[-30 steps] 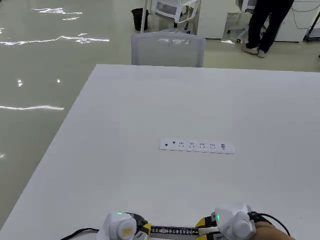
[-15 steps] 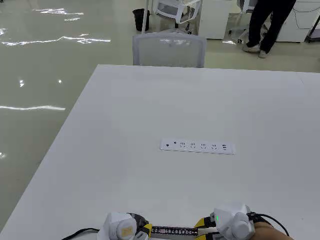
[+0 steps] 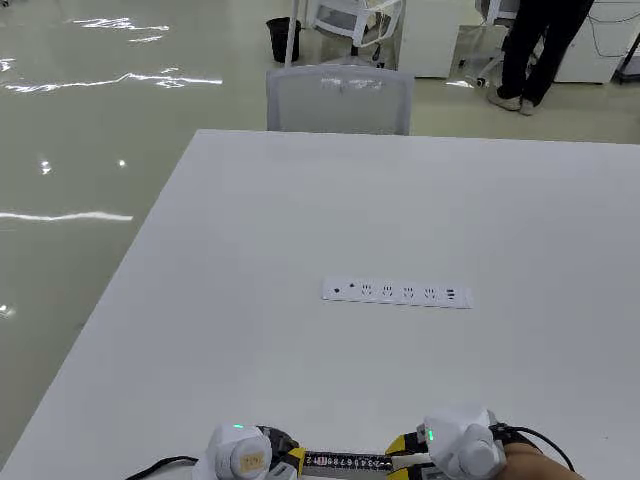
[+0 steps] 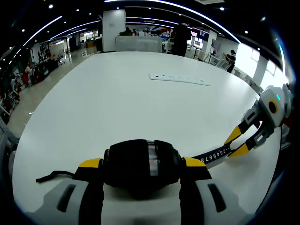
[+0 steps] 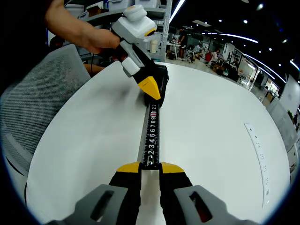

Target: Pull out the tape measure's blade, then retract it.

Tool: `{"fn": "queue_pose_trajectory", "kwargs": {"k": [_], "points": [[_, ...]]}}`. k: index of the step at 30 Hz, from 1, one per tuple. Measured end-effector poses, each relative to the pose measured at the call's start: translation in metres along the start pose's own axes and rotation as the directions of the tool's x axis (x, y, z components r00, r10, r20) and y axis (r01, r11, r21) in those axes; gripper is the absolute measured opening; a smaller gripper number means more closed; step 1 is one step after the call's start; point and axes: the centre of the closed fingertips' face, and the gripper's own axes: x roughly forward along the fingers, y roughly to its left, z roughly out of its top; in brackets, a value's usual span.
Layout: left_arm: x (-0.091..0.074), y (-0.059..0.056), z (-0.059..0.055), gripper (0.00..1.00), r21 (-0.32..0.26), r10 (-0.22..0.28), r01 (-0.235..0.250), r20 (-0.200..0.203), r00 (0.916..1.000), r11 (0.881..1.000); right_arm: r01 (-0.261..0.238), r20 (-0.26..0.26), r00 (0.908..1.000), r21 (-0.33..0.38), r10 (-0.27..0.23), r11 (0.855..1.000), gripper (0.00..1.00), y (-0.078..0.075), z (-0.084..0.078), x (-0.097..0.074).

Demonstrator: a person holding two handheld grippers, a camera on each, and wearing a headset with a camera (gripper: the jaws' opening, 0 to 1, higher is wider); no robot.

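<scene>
Clamping tape measure [image 4: 149,159], left hand-held gripper [image 4: 143,164] half-hides it; right hand-held gripper [image 5: 150,167] pinches blade [image 5: 151,133].

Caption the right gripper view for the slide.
Right tool pinches the blade end; left tool grips the tape measure case.

Black tape measure [image 4: 142,166], numbered blade [image 5: 151,136] pulled out straight, over white table [image 3: 300,220]

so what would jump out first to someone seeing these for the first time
The tape measure's blade, a short numbered strip near the front edge of the white table, spans between the two grippers. The left gripper clamps the black case, and the right gripper pinches the blade's end. Further out, a white power strip lies flat mid-table.
</scene>
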Motion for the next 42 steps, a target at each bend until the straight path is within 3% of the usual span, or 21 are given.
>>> {"fn": "queue_pose_trajectory", "kwargs": {"k": [11, 37, 42], "points": [[-0.003, 0.0, 0.001, 0.61, -0.003, -0.004, 0.004, 0.0, 1.0, 1.0, -0.003, 0.008, 1.0, -0.005, 0.003, 1.0, 0.14, 0.0, 0.005, 0.004], [0.007, 0.002, -0.001, 0.62, -0.012, -0.012, 0.012, 0.002, 0.9999, 1.0, -0.007, 0.015, 0.9999, -0.012, 0.007, 1.0, 0.14, -0.002, 0.016, 0.015], [0.0, 0.0, 0.001, 0.62, -0.01, -0.013, 0.013, 0.0, 0.9999, 1.0, -0.008, 0.016, 0.9998, -0.011, 0.008, 1.0, 0.14, -0.002, 0.016, 0.017]]}}
